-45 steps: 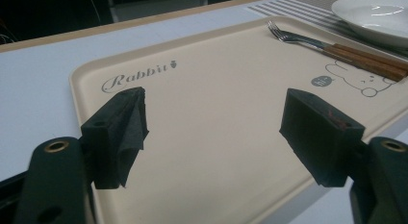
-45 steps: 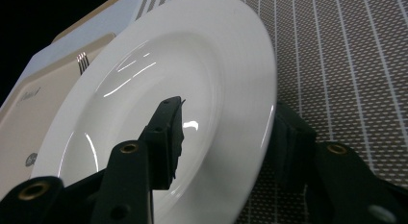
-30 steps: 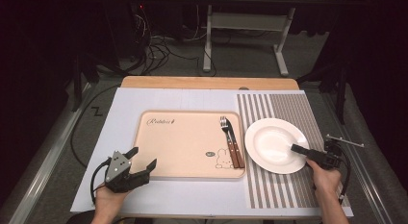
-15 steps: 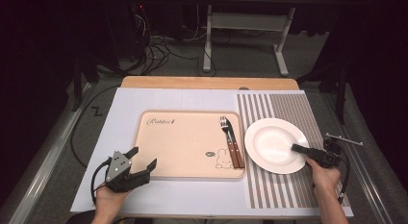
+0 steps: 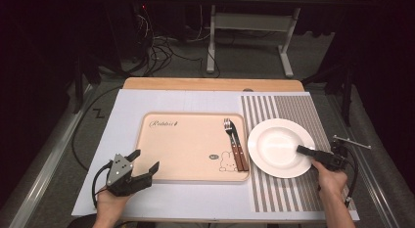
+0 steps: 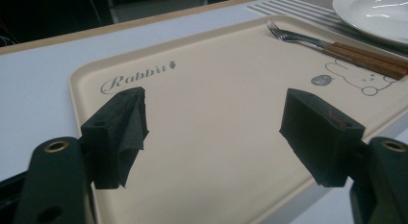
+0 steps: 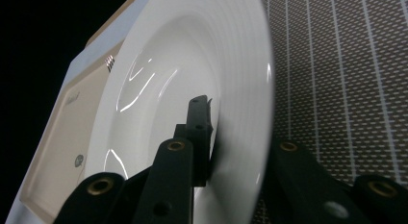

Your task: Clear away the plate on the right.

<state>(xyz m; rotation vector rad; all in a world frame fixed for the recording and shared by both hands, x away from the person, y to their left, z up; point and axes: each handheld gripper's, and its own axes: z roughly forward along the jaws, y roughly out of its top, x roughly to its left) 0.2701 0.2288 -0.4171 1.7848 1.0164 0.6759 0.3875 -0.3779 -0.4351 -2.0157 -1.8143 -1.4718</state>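
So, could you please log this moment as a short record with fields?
Surface: pale mat with a striped placemat at its right
Tray: beige tray, bare but for cutlery
Cutlery: fork and a second wooden-handled piece, side by side at the tray's right edge
Plate: white plate on the striped placemat
Right gripper: right gripper, jaws just closing, one above and one below the plate's near rim
Left gripper: left gripper, jaws wide open, nothing between them, near the tray's corner
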